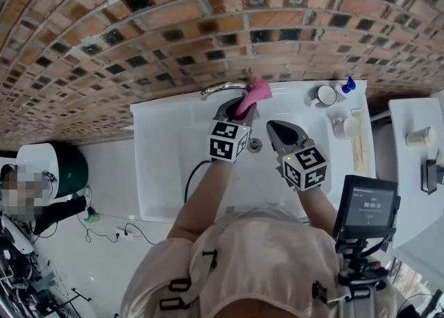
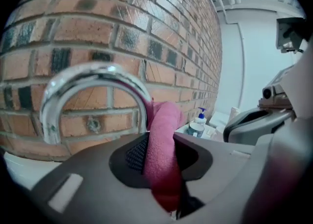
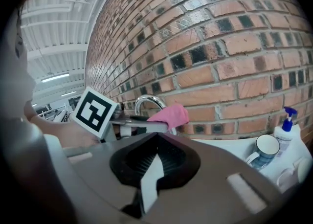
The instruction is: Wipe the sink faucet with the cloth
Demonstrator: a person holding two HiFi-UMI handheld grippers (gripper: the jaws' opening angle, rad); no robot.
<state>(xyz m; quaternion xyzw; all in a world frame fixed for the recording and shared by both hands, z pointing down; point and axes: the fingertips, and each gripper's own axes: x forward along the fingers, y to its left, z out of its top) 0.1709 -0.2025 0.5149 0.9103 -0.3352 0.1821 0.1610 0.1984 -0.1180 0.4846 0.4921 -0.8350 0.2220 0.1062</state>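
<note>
The white sink [image 1: 159, 164] lies bare out to its left edge, its back rim against the brick wall [image 1: 208, 25]. At mid-rim the one chrome faucet [image 1: 220, 88] arches, and the left gripper [image 1: 241, 112] pinches the one pink cloth [image 1: 255, 91] right beside its spout end. The right gripper [image 1: 272, 126] hovers just beside over open basin, jaws narrowly apart and empty; one mug [image 1: 324, 95] and one pump bottle [image 1: 347, 86] crowd the right rim.

The faucet [image 1: 220, 88] is mounted at the back edge of the sink [image 1: 173, 150], before the brick wall [image 1: 208, 25]. The cloth [image 1: 255, 91] is gripped between the jaws of the left gripper [image 1: 239, 107], just right of the spout. The right gripper [image 1: 276, 129] is held over the basin, right of the left one. A mug [image 1: 324, 95] and a bottle [image 1: 346, 86] are placed on the back right corner.
</note>
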